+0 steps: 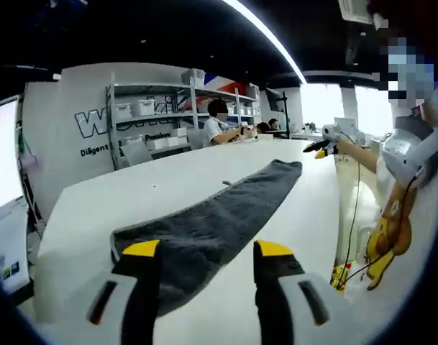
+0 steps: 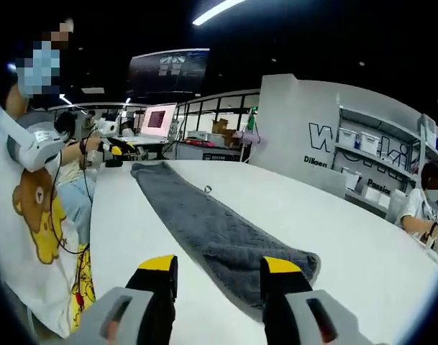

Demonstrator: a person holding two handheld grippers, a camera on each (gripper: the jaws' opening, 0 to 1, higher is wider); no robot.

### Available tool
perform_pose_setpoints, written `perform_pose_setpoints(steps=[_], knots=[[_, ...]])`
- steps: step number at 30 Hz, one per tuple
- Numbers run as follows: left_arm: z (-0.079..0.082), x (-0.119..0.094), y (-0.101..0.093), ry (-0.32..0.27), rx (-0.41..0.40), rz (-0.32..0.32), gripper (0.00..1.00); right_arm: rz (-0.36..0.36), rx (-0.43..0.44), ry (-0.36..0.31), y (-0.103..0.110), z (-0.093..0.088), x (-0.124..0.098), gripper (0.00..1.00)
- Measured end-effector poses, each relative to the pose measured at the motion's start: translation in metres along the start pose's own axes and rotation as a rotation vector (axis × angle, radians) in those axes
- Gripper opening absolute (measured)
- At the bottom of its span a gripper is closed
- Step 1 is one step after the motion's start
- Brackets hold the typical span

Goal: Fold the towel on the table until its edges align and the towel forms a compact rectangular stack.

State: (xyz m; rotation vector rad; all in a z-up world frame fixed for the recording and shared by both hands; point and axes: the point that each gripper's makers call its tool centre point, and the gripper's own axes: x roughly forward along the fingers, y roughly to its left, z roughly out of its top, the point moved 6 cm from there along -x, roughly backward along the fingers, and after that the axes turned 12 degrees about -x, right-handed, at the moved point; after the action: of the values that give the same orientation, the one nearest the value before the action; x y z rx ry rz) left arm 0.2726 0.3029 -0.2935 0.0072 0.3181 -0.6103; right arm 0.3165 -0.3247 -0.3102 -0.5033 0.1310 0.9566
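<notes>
On table point(image 1: 132, 194), towel point(image 1: 211, 223) long; both jaws spread; right view: monitor point(image 2: 159, 119).

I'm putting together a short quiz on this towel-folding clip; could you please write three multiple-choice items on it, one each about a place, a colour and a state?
1. Where does the towel lie?
A. on the white table
B. on a shelf
C. on the floor

2. What colour is the towel?
A. red
B. dark grey
C. yellow

3. How does the left gripper stand?
A. shut on the towel
B. open, holding nothing
C. shut on a cable

Key:
1 A, the towel stretches as a long strip across the tabletop.
2 B, its cloth is dark grey in both views.
3 B, its yellow-tipped jaws stand apart at the towel's near end; the right gripper stands likewise.
</notes>
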Motion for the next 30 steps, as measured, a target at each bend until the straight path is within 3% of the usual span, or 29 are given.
perform_pose_setpoints(steps=[8, 10, 23, 28, 30], knots=[[-0.015, -0.01, -0.001, 0.007, -0.029, -0.011, 0.74, 0.019, 0.016, 0.009, 0.016, -0.006, 0.001, 0.59], [-0.019, -0.01, -0.003, 0.012, -0.035, -0.014, 0.77, 0.02, 0.028, 0.009, 0.019, -0.008, 0.001, 0.65], [-0.033, -0.009, -0.006, 0.04, -0.058, -0.021, 0.98, -0.018, 0.081, -0.004, 0.02, -0.01, -0.01, 0.79], [-0.034, -0.01, -0.006, 0.04, -0.066, -0.026, 0.99, -0.063, 0.114, 0.013, 0.014, -0.019, -0.013, 0.96], [-0.033, -0.01, -0.006, 0.032, -0.075, -0.03, 0.99, -0.077, 0.12, 0.016, 0.011, -0.022, -0.015, 0.97]])
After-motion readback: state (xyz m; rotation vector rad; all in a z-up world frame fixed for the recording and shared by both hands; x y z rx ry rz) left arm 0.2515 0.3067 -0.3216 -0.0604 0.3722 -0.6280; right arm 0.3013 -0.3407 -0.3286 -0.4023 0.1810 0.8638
